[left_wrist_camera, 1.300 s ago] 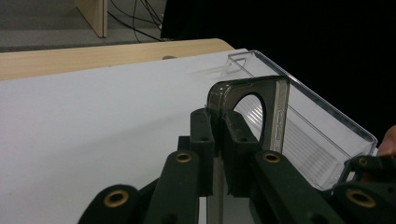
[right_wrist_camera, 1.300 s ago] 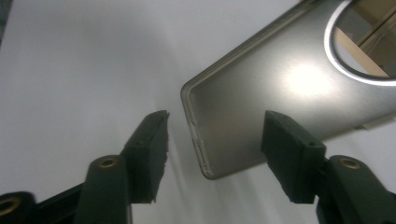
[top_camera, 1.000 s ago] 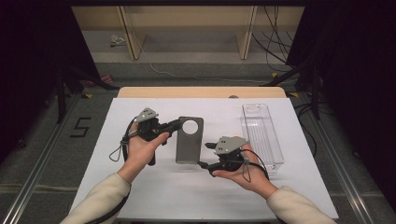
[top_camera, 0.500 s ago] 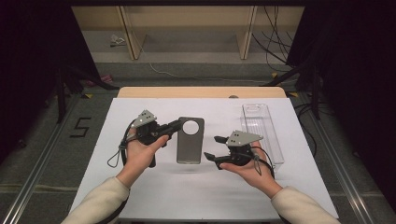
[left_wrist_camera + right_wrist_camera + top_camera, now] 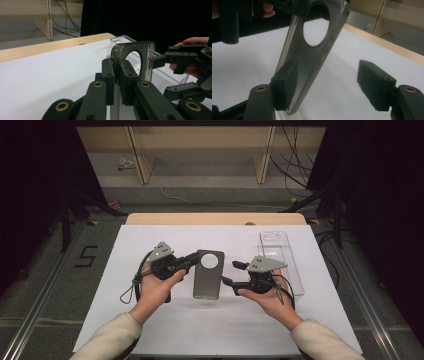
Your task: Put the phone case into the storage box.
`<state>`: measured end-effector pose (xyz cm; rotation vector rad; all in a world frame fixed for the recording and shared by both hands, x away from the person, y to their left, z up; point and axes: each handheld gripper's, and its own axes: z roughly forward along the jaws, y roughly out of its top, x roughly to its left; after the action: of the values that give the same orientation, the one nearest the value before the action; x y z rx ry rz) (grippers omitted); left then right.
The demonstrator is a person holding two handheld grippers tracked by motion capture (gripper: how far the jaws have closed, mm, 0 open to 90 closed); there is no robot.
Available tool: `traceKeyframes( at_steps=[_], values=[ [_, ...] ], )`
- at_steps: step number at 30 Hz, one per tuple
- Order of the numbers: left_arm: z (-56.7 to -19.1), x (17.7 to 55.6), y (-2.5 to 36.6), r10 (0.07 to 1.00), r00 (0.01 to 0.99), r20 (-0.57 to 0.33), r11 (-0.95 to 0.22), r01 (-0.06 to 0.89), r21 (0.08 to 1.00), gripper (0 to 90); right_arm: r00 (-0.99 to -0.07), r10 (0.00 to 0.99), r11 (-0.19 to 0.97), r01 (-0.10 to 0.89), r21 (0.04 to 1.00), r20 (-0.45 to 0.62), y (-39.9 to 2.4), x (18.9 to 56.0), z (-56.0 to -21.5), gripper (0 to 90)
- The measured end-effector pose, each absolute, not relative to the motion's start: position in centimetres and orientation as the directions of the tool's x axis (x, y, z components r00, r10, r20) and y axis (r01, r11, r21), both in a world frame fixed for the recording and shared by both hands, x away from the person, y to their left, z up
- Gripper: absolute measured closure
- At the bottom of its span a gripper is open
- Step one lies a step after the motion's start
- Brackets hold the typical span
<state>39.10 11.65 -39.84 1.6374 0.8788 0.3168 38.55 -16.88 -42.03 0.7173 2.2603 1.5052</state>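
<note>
A smoky grey phone case with a round hole is held off the white table at mid-table. My left gripper is shut on its left long edge; in the left gripper view both pads pinch the case, which stands on edge. My right gripper sits just off the case's right edge with its jaws apart. They have just been closing a little. In the right gripper view the case stands close by one pad. The other pad is well away from it, so the right gripper does not grip it.
A clear plastic box lies on the white sheet to the right, behind the right hand. The table's wooden far edge lies beyond, with floor, cables and wooden frame legs behind it.
The right gripper has shifted a little right and up the picture, from the case's lower right corner to beside its right edge. The left gripper and the case have stayed put.
</note>
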Motion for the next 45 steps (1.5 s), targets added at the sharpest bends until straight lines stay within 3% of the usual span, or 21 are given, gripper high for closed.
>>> traceKeyframes(
  at_steps=[35, 45],
  values=[
    [-40.6, 38.7, 10.4, 0.701, 0.682, -0.207, -0.005, 0.295, 0.955, 83.2, -0.780, 0.624, 0.201, 0.232, 0.952, 0.058, -17.2, 39.3, -41.1, 36.4],
    [-40.7, 38.5, 9.9, 0.701, 0.688, -0.188, -0.016, 0.279, 0.960, 83.2, -0.768, 0.637, 0.174, 0.225, 0.959, 0.065, -16.8, 39.6, -40.9, 48.5]
  ],
)
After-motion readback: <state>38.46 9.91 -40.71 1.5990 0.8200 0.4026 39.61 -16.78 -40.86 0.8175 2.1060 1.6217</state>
